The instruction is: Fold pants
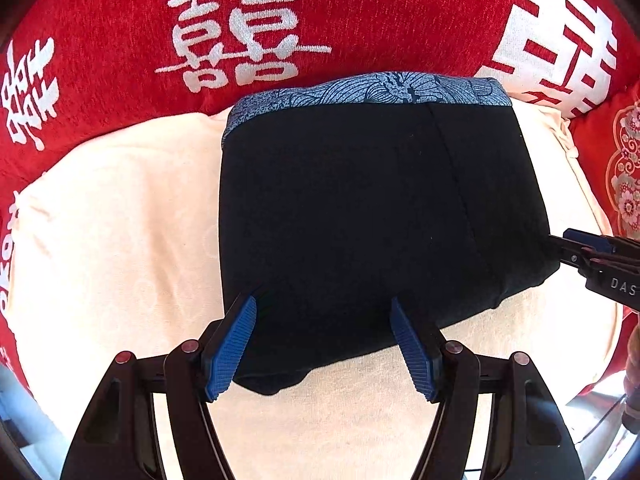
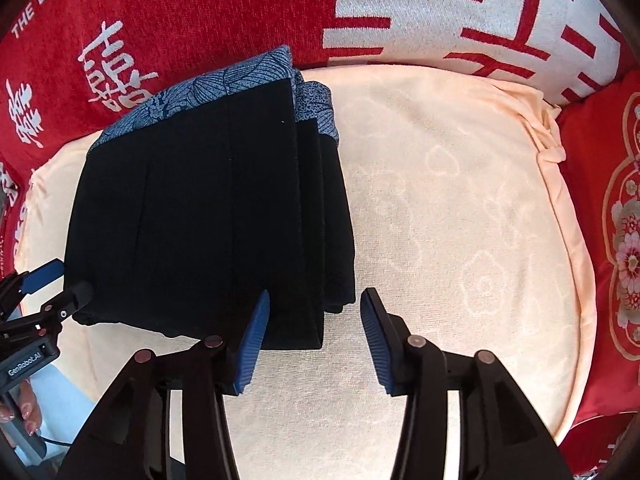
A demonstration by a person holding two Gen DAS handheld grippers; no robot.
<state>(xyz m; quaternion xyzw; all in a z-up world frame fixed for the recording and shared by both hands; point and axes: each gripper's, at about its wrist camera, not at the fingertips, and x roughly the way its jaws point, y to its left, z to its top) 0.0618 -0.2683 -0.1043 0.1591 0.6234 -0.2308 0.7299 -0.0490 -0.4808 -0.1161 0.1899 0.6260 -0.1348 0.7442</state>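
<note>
Left gripper (image 1: 323,344): fingers apart, pointing down over the near edge of the folded pants (image 1: 360,216). Its left pad (image 1: 232,350) sits at the bundle's near left corner; the right pad (image 1: 412,350) lies further along the same edge. Dark cloth spans the gap between them, but neither pad visibly presses on it, so no clamp is confirmed.

Pants: a compact black rectangular bundle lying ahead of the left fingers and extending away from them. A blue patterned band (image 1: 368,90) runs along the far edge, well beyond the fingertips. In the right wrist view the stacked fold layers show at the bundle's right side.

Support: the bundle rests on a cream towel (image 1: 120,208), which spreads to the left of, below and to the right of the fingers. A red blanket with white characters (image 1: 240,28) lies beyond the towel.

Right gripper (image 2: 314,340): fingers apart. The left pad (image 2: 252,344) overlaps the pants' near right corner; the right pad (image 2: 378,344) stands over bare towel, clear of the cloth. Nothing is gripped.

A red floral cushion (image 2: 616,240) lies to the far right, well apart from the fingers.
</note>
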